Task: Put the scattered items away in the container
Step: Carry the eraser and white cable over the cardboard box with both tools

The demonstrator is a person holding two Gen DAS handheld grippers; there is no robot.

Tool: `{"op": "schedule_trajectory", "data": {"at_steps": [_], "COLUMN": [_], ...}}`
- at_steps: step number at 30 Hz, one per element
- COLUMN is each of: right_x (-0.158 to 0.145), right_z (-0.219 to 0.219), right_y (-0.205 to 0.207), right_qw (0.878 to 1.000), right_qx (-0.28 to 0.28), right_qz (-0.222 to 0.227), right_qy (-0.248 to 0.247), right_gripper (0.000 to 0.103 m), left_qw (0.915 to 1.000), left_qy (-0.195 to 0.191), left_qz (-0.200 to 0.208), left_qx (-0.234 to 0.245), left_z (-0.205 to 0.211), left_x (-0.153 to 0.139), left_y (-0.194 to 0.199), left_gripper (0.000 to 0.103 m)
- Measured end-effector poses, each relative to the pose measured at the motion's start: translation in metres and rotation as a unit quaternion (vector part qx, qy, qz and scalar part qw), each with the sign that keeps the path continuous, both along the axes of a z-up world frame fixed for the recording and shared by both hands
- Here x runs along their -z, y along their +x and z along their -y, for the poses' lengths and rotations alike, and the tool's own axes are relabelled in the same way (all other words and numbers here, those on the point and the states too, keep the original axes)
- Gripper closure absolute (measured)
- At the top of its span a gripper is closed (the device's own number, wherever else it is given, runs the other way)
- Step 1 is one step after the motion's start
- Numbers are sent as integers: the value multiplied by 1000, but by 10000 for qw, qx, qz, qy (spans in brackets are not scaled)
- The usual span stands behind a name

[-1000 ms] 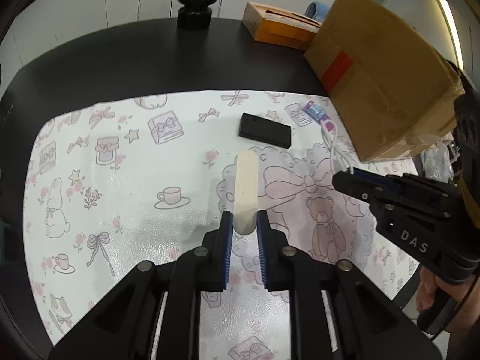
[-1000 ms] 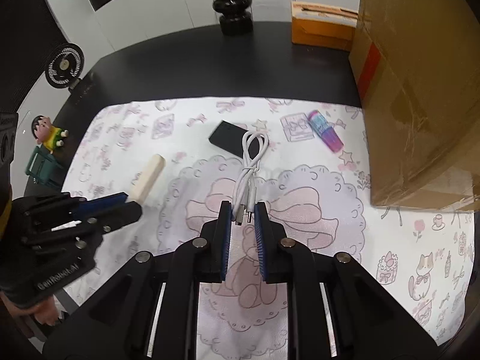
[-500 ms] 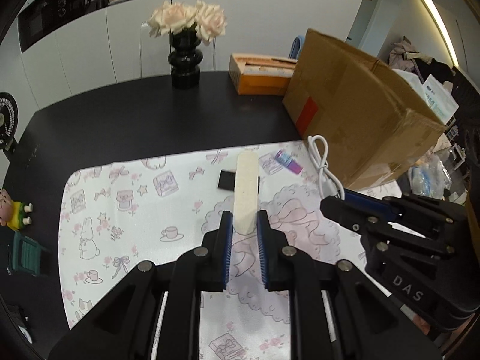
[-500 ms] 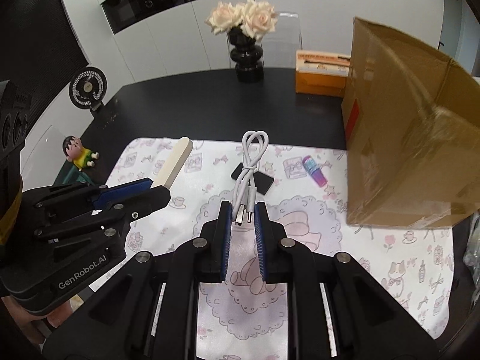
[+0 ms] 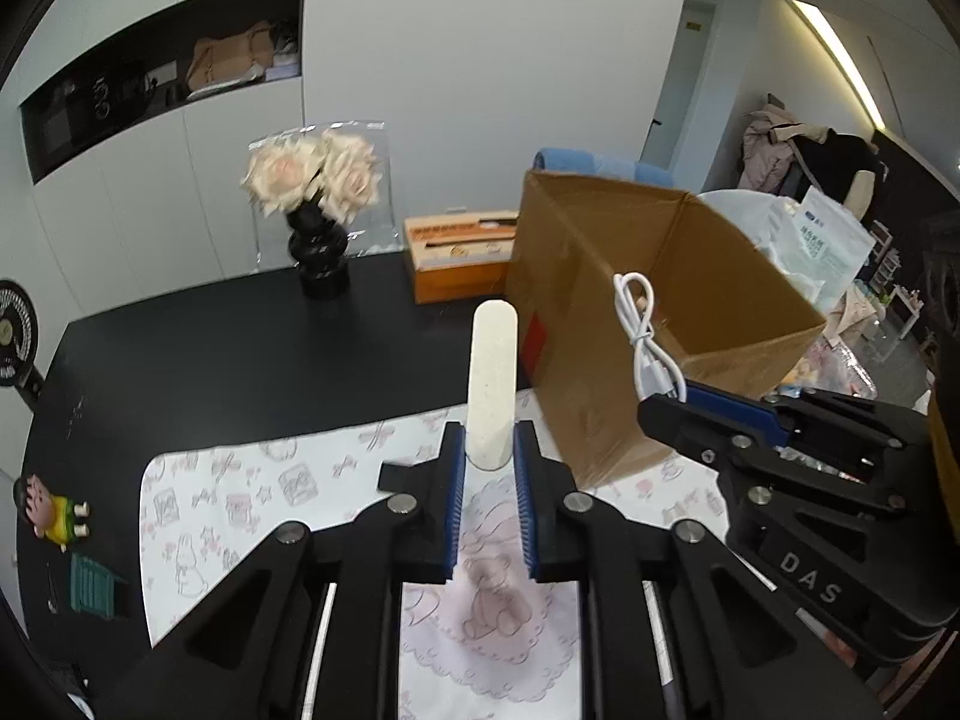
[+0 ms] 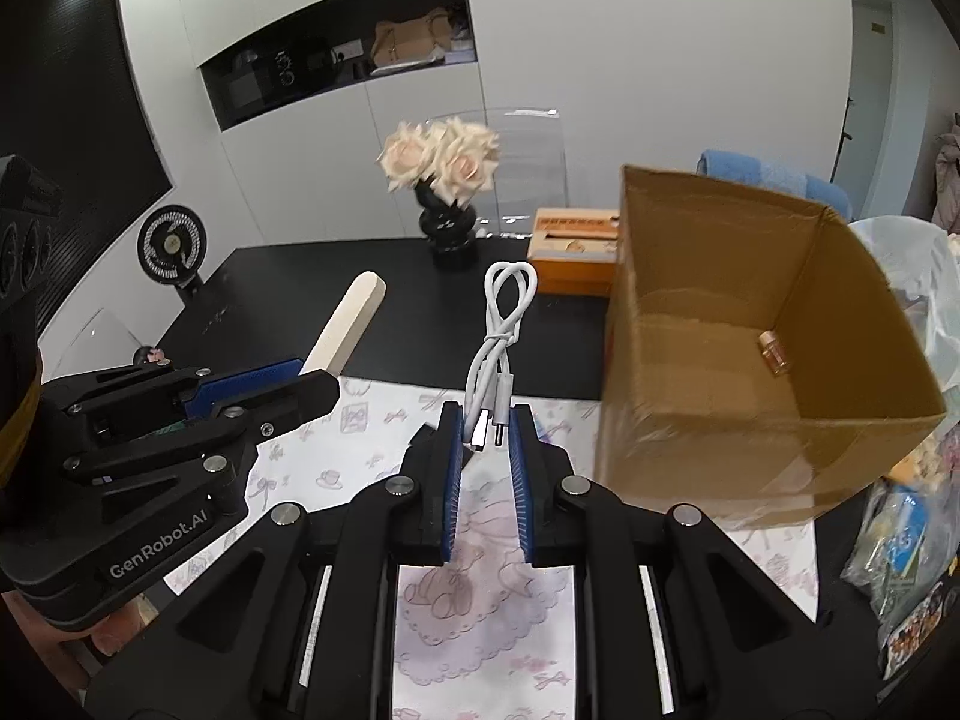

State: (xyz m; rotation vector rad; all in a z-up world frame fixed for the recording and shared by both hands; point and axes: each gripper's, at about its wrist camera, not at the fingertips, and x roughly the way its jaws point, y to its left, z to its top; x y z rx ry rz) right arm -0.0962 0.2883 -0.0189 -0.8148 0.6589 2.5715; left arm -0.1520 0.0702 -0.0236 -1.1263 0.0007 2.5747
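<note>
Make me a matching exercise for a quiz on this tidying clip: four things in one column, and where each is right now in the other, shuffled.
Things:
1. white cable
2. cream stick
3. small bottle
4. flower vase

Places:
A. standing on the black table
B. held by the left gripper
C. lying inside the cardboard box
D. held by the right gripper

Pairs: 1-D, 2-B, 3-C, 4-A
</note>
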Motion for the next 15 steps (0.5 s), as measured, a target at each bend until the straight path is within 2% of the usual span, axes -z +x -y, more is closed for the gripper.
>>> {"op": "schedule_trajectory", "data": {"at_steps": [8, 15], "right_x": [-25, -24], "right_z": [-50, -96], "right_y": [26, 49], "right_qw": [9994, 9983], "right_qx": [289, 568], "right_qz": [-89, 45], "right_qy": [171, 140], "right_gripper": [87, 87], "left_qw": [9995, 9986], "left_qy": [32, 106], "left_qz": [-233, -255], "left_qx": [212, 449], "left_z": [-47, -90], "left_x": [-31, -41], "left_y": [-24, -44], "left_gripper": [87, 87]}}
